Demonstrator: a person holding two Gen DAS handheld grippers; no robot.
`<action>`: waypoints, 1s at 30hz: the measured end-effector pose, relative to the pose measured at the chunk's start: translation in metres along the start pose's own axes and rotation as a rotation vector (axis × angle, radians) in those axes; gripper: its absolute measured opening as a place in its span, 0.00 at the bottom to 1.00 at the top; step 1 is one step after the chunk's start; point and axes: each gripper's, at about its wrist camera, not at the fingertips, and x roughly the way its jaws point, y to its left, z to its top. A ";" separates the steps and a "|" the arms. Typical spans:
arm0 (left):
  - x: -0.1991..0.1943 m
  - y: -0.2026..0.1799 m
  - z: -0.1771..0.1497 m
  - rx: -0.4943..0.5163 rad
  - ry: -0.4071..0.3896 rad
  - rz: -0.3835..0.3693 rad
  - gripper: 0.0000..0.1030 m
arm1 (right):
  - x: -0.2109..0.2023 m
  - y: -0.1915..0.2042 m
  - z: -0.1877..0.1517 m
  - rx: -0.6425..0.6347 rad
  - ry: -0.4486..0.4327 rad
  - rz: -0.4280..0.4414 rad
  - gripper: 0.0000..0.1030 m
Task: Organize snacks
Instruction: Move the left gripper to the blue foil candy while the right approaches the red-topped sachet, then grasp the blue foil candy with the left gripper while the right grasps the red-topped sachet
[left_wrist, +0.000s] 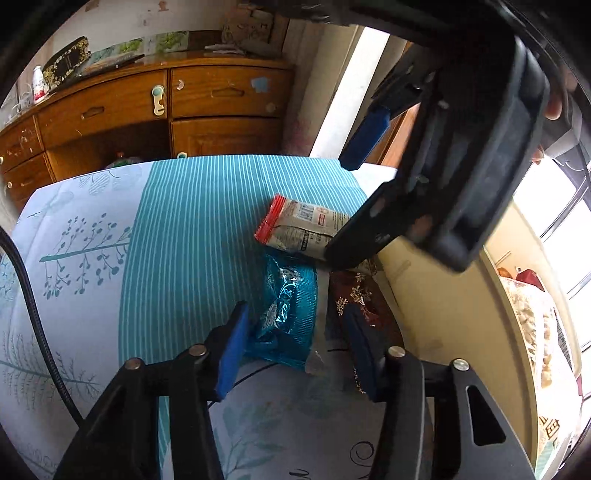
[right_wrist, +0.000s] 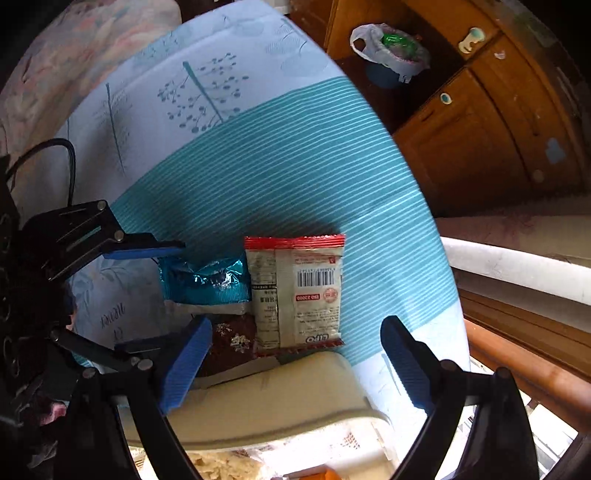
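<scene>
A white snack packet with red ends (right_wrist: 299, 291) lies flat on the teal striped cloth, and my right gripper (right_wrist: 295, 323) hangs open just above it, jaws wide on either side. Beside it lie a blue foil packet (left_wrist: 288, 317) and a dark red snowflake packet (left_wrist: 356, 295). My left gripper (left_wrist: 295, 310) straddles the blue packet. Its left pad (left_wrist: 232, 354) meets the packet's edge, while the right pad (left_wrist: 360, 354) rests over the red packet, apart from the blue one. In the left wrist view the right gripper (left_wrist: 338, 208) covers part of the white packet (left_wrist: 299, 225).
A beige bin (right_wrist: 277, 398) holding a bag of chips stands right against the packets, at the table's edge. The tablecloth (left_wrist: 92, 240) stretches left of the packets. A black cable (left_wrist: 33, 306) runs along its left side. A wooden dresser (left_wrist: 147, 107) stands beyond the table.
</scene>
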 end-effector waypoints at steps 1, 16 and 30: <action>0.003 -0.001 0.001 0.001 0.005 0.003 0.41 | 0.004 0.000 0.002 0.002 0.011 0.001 0.90; 0.017 -0.014 0.004 0.022 0.017 0.054 0.39 | 0.041 -0.016 0.017 0.118 0.127 0.010 0.59; 0.007 0.000 -0.002 -0.024 0.001 0.054 0.32 | 0.031 -0.022 0.002 0.173 0.069 0.030 0.47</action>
